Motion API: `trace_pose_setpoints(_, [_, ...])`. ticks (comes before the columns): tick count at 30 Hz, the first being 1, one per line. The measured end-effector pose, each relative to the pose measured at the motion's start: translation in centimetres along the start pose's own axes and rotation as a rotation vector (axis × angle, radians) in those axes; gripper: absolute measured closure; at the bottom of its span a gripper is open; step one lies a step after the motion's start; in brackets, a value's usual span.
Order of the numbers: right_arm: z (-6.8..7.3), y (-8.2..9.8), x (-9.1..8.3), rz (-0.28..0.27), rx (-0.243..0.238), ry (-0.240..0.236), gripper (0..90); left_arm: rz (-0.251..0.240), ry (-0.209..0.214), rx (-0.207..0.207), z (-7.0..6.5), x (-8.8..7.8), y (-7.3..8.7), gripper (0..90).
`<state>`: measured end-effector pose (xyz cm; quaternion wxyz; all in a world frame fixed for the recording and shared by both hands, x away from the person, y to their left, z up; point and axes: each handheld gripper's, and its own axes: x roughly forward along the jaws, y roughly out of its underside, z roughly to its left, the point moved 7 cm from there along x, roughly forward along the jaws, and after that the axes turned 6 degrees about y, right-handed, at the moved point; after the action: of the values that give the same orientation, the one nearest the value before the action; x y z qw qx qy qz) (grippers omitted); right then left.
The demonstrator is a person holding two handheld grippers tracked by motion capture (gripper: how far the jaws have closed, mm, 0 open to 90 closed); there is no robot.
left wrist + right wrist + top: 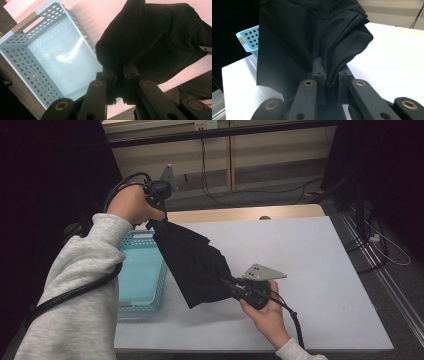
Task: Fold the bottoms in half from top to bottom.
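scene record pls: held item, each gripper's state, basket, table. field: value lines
held item: black garment, folded, hanging between the two grippers above the table
left gripper: raised, shut on the garment's upper edge
right gripper: lower, near the tabletop, shut on the garment's lower edge
basket: light blue perforated basket, at the table's left edge, nothing in the part that shows
garment vs basket: garment is beside the basket, not in it
table: white tabletop, wooden strip along its far edge
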<state>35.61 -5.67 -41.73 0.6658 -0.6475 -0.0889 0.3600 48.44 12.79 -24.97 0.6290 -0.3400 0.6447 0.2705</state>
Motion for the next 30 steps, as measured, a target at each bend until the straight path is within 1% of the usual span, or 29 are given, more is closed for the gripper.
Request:
trace_pose_setpoints(3, [0.2,-0.4,0.2,-0.010,-0.002,-0.003,81.5,-0.006,-0.010,-0.010,0.3,-0.4,0.2,82.8])
trace_pose_setpoints(7, [0.4,-1.0,0.4,-0.017,-0.018,-0.001,81.5,-0.010,-0.015,-0.013,0.5,-0.9,0.5,82.9])
trace_pose_setpoints(9, [0.6,-1.2,0.6,-0.020,-0.015,-0.008,81.5,-0.016,-0.020,-0.018,0.7,-1.2,0.6,82.9])
trace_pose_setpoints(11, [0.9,-1.4,0.8,-0.024,-0.016,-0.016,81.6,-0.014,-0.019,-0.024,1.0,-1.6,0.8,82.9])
trace_pose_setpoints(13, [1.3,-1.7,0.9,-0.028,-0.017,-0.026,81.6,-0.021,-0.027,-0.031,1.3,-1.9,0.9,82.9])
trace_pose_setpoints(16, [1.9,-2.2,1.3,-0.037,-0.017,-0.039,81.6,-0.018,-0.033,-0.041,1.8,-2.5,1.2,83.0])
trace_pose_setpoints(17, [2.1,-2.3,1.4,-0.041,-0.018,-0.044,81.5,-0.017,-0.033,-0.044,2.0,-2.7,1.3,83.0])
trace_pose_setpoints(18, [2.3,-2.5,1.5,-0.044,-0.020,-0.048,81.6,-0.029,-0.032,-0.048,2.1,-2.9,1.4,83.0])
trace_pose_setpoints(21, [2.9,-2.9,1.9,-0.049,-0.017,-0.062,81.6,-0.030,-0.029,-0.061,2.7,-3.5,1.7,83.0])
trace_pose_setpoints(26, [3.8,-3.5,2.3,-0.055,-0.021,-0.082,81.5,-0.034,-0.030,-0.080,3.5,-4.1,2.2,83.0])
trace_pose_setpoints(30, [4.4,-4.0,2.6,-0.051,-0.040,-0.087,81.6,-0.030,-0.025,-0.094,4.2,-4.2,2.6,83.0])
